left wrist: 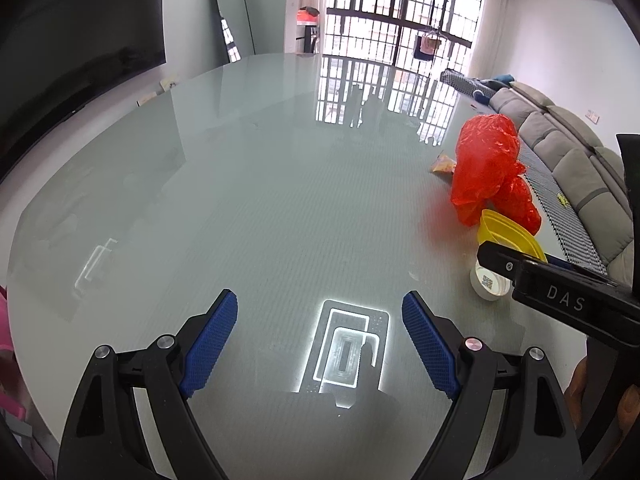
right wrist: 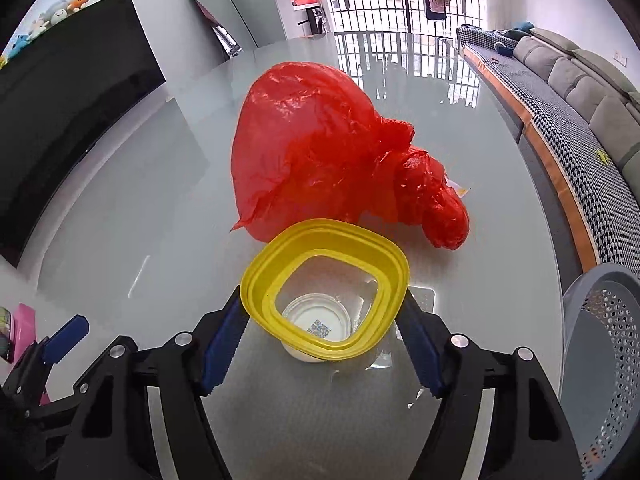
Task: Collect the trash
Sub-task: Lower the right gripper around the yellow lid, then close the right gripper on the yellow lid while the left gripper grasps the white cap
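Note:
A yellow lid ring [right wrist: 326,284] with a clear middle sits between my right gripper's [right wrist: 324,328] blue pads, tilted up off the glass table [right wrist: 140,220]; the pads touch its sides. Below it stands a small white cup [right wrist: 316,328] with a QR code. A crumpled red plastic bag [right wrist: 320,152] lies just beyond. In the left wrist view the red bag [left wrist: 488,172], yellow lid [left wrist: 508,236] and white cup [left wrist: 490,284] are at the right, with a small orange wrapper [left wrist: 443,165] behind the bag. My left gripper [left wrist: 320,320] is open and empty over bare glass.
A grey perforated basket [right wrist: 600,352] stands at the right edge in the right wrist view. A pink object [right wrist: 20,328] lies at the table's left edge. A grey sofa [left wrist: 568,148] runs along the right, a dark TV [right wrist: 72,100] at the left.

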### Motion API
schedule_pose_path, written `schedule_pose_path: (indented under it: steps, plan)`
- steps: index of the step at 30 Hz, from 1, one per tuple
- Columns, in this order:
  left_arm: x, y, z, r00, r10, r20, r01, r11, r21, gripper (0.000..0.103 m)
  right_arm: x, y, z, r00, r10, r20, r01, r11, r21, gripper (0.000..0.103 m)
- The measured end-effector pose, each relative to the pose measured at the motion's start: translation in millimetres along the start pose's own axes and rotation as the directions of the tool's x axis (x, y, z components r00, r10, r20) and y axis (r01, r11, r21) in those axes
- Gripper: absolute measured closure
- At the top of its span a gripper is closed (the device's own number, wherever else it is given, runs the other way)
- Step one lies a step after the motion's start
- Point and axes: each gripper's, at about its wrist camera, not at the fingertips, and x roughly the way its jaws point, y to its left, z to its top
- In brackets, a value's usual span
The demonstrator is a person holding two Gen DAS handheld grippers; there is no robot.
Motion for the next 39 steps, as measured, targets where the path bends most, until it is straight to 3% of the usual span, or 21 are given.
schedule_pose_path:
  steps: [9, 22, 34, 39]
  plan:
    - [-1, -15, 0, 0.999, -0.042, -0.004, 0.042, 0.999, 0.034, 0.02, -40, -31, -26, 0.999, -0.011, 0.033, 0.01, 0.999, 0.037, 0.033]
    - [18, -89, 4, 0.987, -0.153, -0.052, 0.158, 0.982, 0.107, 0.02, -87, -106, -71, 0.993, -0.103, 0.062, 0.094, 0.986, 0.14, 0.033]
    - [49, -121, 6, 0.989, -0.106, -0.1, 0.119, 0.984, 0.135, 0.02, -105, -150, -88, 0.991, -0.108, 0.073, 0.09, 0.972, 0.219, 0.033]
    - [59, -129, 4, 0.986, -0.101, -0.131, 0.12, 0.982, 0.146, 0.033, -107, -157, -90, 0.992, -0.103, 0.075, 0.083, 0.969, 0.231, 0.033]
